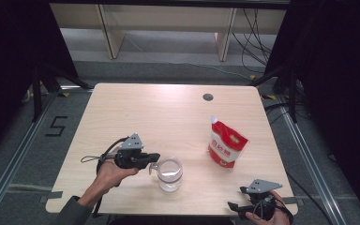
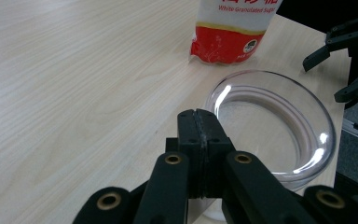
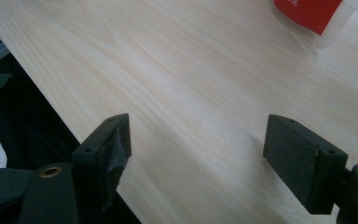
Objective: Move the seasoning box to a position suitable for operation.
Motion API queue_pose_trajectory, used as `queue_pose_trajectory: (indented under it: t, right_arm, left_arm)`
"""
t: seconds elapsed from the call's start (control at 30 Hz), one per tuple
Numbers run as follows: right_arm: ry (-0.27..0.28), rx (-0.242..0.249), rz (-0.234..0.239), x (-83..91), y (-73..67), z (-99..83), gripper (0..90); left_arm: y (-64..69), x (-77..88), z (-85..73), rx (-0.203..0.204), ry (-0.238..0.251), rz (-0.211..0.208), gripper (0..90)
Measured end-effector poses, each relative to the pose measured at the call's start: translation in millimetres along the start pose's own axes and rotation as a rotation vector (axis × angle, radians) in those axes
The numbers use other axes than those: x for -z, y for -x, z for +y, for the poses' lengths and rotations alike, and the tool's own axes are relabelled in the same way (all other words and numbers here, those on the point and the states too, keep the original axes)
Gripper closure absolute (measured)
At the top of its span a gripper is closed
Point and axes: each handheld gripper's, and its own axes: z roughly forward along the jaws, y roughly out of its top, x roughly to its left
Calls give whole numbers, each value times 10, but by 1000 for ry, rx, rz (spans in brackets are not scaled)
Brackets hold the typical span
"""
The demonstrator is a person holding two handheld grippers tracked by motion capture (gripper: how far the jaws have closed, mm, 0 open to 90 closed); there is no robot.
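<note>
Glass jug stands left of sugar pouch (well apart).

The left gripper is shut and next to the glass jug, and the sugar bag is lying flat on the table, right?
Not quite. The sugar bag is standing upright on the table, not lying flat; the high view shows it. The rest holds: the left gripper is shut, beside the glass jug.

A pale wood-grain tabletop with a smooth, faintly sheened finish. On it, a clear glass jar, glossy, its rim catching bright highlights. Near it stands a red and white pouch of shiny, crinkled plastic film. The left gripper is matt black plastic with brass-coloured pivot pins; the right gripper has dull, rubbery-looking black pads.
</note>
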Motion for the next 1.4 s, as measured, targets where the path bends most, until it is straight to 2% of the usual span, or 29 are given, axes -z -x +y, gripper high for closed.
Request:
queue_pose_trajectory:
  t: [0.03,0.1,0.2,0.23,0.33,0.4,0.5,0.63,0.7,0.77,0.8,0.83,0.9,0.97,1.03,1.07,1.1,1.2,1.23,1.27,1.3,1.37,1.4]
  right_arm:
    - [0,0,0,1,0,-1,240]
    - [2,-2,2,-3,0,-2,240]
    - [0,-1,2,0,0,-1,240]
    - [-1,-1,1,-1,0,-1,241]
    - [0,-1,1,-1,-2,1,240]
    - [0,-1,0,1,-1,0,240]
    - [3,0,-2,2,0,2,241]
    - [5,8,9,4,-10,6,268]
    - [6,7,9,3,-17,10,268]
    - [8,6,9,4,-17,11,265]
    - [4,-16,10,7,-34,8,263]
    - [7,-7,10,4,-27,9,263]
    - [7,6,7,3,-14,11,263]
    - [6,3,10,4,-22,13,263]
    - [5,2,10,4,-25,13,263]
    - [5,2,10,4,-24,13,263]
    - [5,3,10,3,-21,12,262]
    - [5,3,10,3,-23,14,263]
    - [3,-7,11,4,-33,13,263]
    - [5,6,9,3,-24,14,263]
    - [2,-10,11,5,-38,13,262]
    - [4,-8,10,6,-36,13,263]
    - [4,-6,10,7,-33,13,263]
  left_arm:
    - [8,7,-12,13,2,-5,889]
    - [22,22,-27,8,6,9,888]
    - [40,39,-49,15,8,0,887]
    - [40,45,-54,-1,5,6,886]
    - [31,55,-83,-1,3,3,878]
    - [36,61,-111,30,19,6,877]
    - [54,114,-121,35,44,9,856]
    - [124,225,-104,10,101,26,817]
    - [183,288,-119,11,159,21,780]
    - [204,317,-130,-3,161,24,766]
    - [209,322,-138,-14,169,16,757]
    - [213,327,-149,-28,176,19,749]
    - [222,343,-178,-31,170,29,748]
    - [223,347,-222,-4,166,34,752]
    - [193,345,-251,-24,173,26,764]
    - [199,354,-270,-9,166,40,774]
    - [188,354,-283,-23,163,37,783]
    - [193,331,-306,-22,162,42,824]
    - [185,317,-309,-29,167,30,836]
    - [195,313,-317,-23,157,39,845]
    - [209,291,-329,2,163,30,853]
    - [195,271,-333,-32,159,28,868]
    - [195,269,-333,-27,160,30,884]
